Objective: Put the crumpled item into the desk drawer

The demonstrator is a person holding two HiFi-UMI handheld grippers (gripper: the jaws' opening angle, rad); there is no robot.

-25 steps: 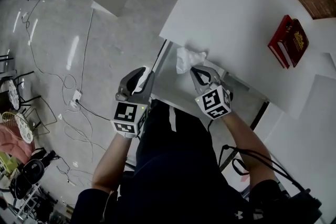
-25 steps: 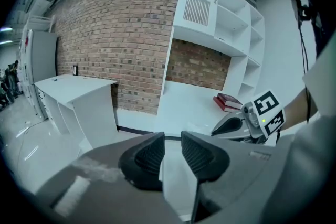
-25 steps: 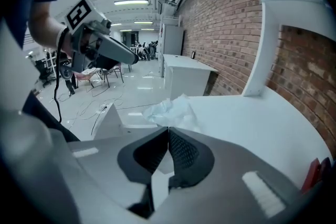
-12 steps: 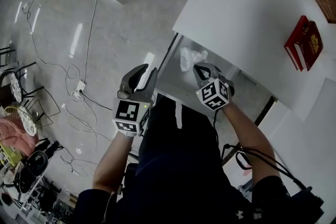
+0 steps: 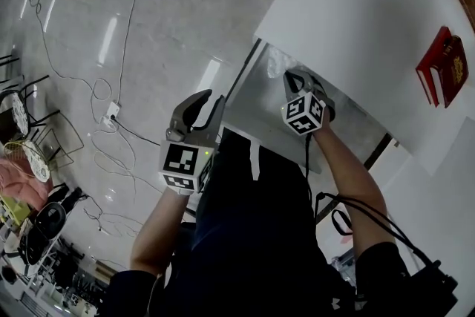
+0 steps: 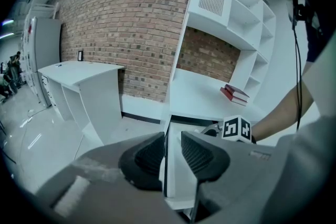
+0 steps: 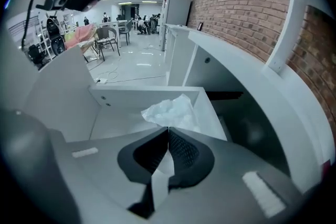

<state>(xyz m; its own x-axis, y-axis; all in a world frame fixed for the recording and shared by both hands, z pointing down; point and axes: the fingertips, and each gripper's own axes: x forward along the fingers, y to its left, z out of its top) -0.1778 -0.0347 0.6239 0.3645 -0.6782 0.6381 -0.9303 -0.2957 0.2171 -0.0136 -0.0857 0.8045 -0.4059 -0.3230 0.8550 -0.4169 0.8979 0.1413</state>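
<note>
The crumpled item (image 7: 170,112) is a white wad low in the far corner of the open desk drawer (image 7: 121,118). My right gripper (image 7: 168,132) is shut, with its tips pinching the wad's near edge. In the head view the crumpled item (image 5: 276,61) shows half under the white desk top (image 5: 356,11), just ahead of the right gripper (image 5: 297,78) inside the drawer (image 5: 252,111). My left gripper (image 5: 202,106) hangs by the drawer's left front corner. Its jaws stand a narrow gap apart and hold nothing. From the left gripper (image 6: 167,152), the drawer's side wall (image 6: 169,134) shows edge-on.
Two red books (image 5: 444,67) lie on the desk top at the right. Cables (image 5: 111,137) trail over the glossy floor left of the drawer. Another white desk (image 6: 84,73) stands against the brick wall. My legs are close behind the drawer's front.
My right gripper has carried the crumpled item farther into the drawer, toward and partly under the desk top. The left gripper has stayed where it was.
</note>
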